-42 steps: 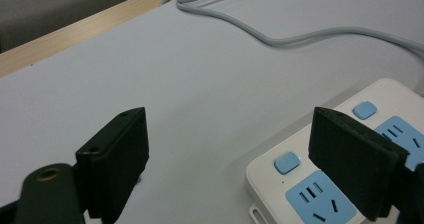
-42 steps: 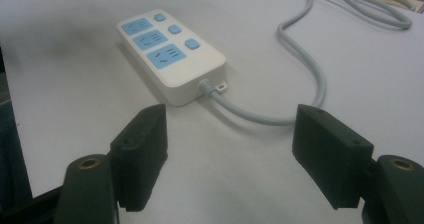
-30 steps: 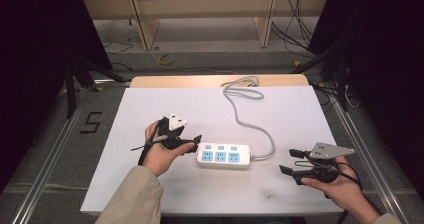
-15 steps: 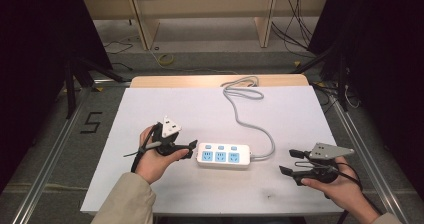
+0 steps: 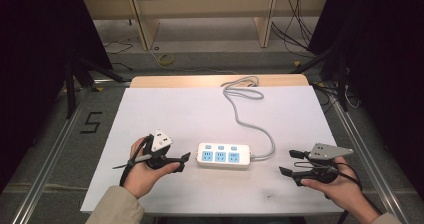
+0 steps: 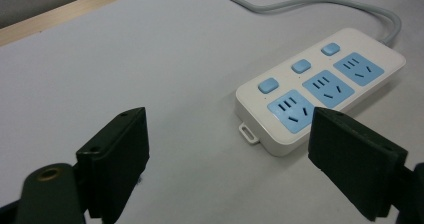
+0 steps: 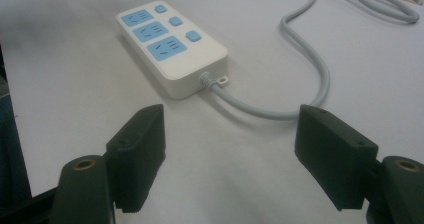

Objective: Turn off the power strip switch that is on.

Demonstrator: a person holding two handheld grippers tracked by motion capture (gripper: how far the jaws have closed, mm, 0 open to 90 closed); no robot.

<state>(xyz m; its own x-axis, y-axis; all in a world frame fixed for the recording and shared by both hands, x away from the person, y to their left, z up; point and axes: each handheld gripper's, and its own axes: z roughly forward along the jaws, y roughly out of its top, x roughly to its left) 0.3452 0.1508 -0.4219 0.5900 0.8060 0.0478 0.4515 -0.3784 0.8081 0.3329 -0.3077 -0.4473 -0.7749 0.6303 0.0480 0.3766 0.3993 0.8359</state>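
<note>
The power strip (image 5: 223, 155) lies flat on the white table (image 5: 200, 109), between both grippers. The left gripper (image 5: 184, 160) sits just beside its left end, jaws wide and empty. The right gripper (image 5: 289, 163) rests well apart to the right, jaws wide and empty. The cord (image 5: 245, 119) leaves the right end and curves to the far edge. Bare surface surrounds the strip on all sides.

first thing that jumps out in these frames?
The white power strip with three blue sockets, lying mid-table on the white sheet, its grey cord looping toward the far edge. The left hand-held gripper sits close to the strip's left end, the right hand-held gripper further off beyond its cord end; both are open and hold nothing.
</note>
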